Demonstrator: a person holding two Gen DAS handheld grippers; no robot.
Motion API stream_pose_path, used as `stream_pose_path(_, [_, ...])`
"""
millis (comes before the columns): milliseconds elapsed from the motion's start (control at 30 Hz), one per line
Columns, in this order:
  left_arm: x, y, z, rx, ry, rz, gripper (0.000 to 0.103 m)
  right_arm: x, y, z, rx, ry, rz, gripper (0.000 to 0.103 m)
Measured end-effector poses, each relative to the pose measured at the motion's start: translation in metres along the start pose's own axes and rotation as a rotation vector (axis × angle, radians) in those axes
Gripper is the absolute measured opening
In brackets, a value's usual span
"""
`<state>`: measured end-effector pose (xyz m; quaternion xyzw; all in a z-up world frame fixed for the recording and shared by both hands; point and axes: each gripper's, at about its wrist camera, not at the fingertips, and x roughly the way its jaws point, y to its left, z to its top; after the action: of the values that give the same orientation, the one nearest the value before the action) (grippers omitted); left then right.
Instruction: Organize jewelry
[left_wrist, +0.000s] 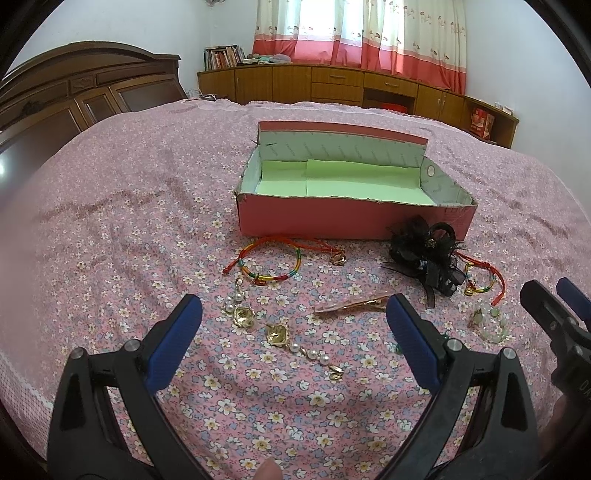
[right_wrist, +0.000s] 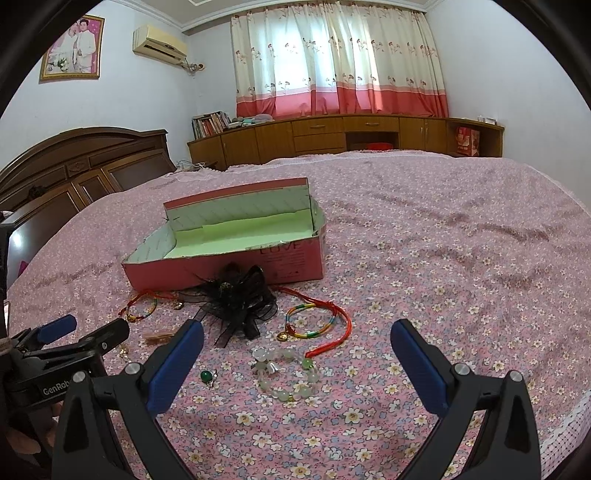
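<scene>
An open pink box (left_wrist: 314, 219) (right_wrist: 229, 273) with a green lining stands on the bed. In front of it lie a rainbow cord bracelet (left_wrist: 271, 264), two gold pearl earrings (left_wrist: 243, 315) (left_wrist: 280, 334), a rose-gold hair clip (left_wrist: 351, 306), a black lace hair bow (left_wrist: 424, 254) (right_wrist: 236, 301), a second rainbow bracelet (right_wrist: 314, 321) and a pale green bead bracelet (right_wrist: 286, 373). A small green bead earring (right_wrist: 205, 376) lies nearby. My left gripper (left_wrist: 293, 312) hangs open above the earrings. My right gripper (right_wrist: 297, 338) is open over the bead bracelet. Neither holds anything.
The bed has a pink flowered sheet (left_wrist: 129, 229) with a wooden headboard (left_wrist: 74, 92) on the left. Wooden cabinets (right_wrist: 351, 134) with books run under the curtained window behind. The other gripper (left_wrist: 554, 314) (right_wrist: 62, 343) shows at each view's edge.
</scene>
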<state>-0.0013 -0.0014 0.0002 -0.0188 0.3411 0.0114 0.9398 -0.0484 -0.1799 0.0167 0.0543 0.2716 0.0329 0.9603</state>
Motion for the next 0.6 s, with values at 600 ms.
stream_pose_path(600, [0.001, -0.0001, 0.0002, 0.003, 0.0, 0.002, 0.093, 0.0013, -0.0005, -0.0015, 0.002, 0.004, 0.001, 0.103])
